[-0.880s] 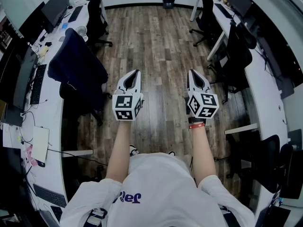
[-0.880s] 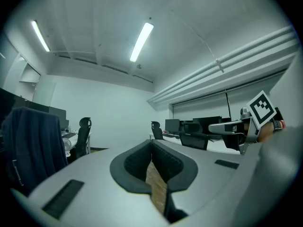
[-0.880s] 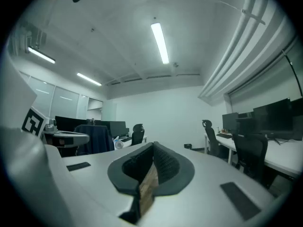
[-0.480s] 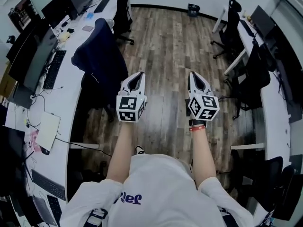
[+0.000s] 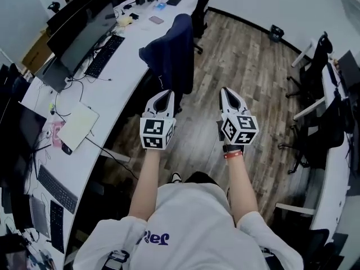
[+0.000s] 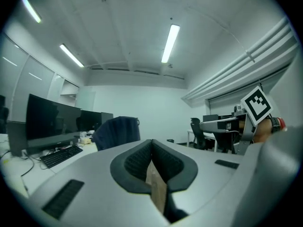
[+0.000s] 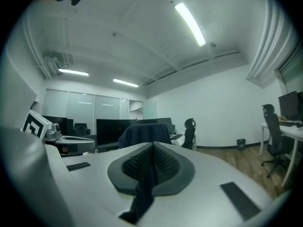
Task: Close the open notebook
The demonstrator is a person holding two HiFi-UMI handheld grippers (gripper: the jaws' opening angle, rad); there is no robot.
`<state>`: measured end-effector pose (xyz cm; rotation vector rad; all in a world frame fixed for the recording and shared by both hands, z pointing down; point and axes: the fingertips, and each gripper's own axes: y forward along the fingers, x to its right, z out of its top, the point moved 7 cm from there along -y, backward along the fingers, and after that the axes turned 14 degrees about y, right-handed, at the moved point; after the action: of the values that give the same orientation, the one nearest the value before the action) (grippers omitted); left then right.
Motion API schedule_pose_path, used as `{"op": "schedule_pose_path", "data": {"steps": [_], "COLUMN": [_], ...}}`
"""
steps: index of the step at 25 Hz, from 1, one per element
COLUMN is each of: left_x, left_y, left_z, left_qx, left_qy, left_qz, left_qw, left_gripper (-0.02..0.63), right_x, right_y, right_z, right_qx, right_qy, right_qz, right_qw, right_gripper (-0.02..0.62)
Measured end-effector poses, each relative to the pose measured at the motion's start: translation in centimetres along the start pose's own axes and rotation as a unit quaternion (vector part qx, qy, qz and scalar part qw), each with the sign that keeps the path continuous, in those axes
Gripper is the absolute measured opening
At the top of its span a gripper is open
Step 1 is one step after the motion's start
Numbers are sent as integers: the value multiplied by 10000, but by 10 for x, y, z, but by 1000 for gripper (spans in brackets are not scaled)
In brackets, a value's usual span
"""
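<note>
2 grey grippers: left gripper (image 5: 163, 94), right gripper (image 5: 228, 91), both held closed, empty. White rectangular notebook (image 5: 79, 126) on long white desk (image 5: 126, 52): brought nearer, untouched.

Pale notebook (image 5: 79, 126) flat on desk (image 5: 134, 46)

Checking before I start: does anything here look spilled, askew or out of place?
Nothing stands out. The notebook lies flat on the white desk among loose cables; no spill shows.
</note>
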<state>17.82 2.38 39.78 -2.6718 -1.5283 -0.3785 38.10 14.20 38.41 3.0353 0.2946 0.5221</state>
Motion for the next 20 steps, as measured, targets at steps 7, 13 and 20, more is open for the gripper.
{"op": "schedule_pose_path", "data": {"steps": [7, 13, 20], "left_x": [-85, -151, -204], "left_y": [-59, -102, -148], "left_z": [-30, -50, -62], "left_qx": [-544, -720, -894], "left_qy": [-290, -505, -898], "left_qz": [1227, 2339, 3488], "left_qw": [9905, 9683, 9286], "left_gripper": [20, 20, 20], "right_x": [-102, -188, -281], "right_y": [88, 161, 223], "right_z": [-21, -47, -72], "right_qx": [-554, -983, -1420], "right_qy": [-87, -185, -275], "right_qz": [1454, 2661, 3864], "right_qw": [9878, 9587, 9109], "right_gripper": [14, 14, 14]}}
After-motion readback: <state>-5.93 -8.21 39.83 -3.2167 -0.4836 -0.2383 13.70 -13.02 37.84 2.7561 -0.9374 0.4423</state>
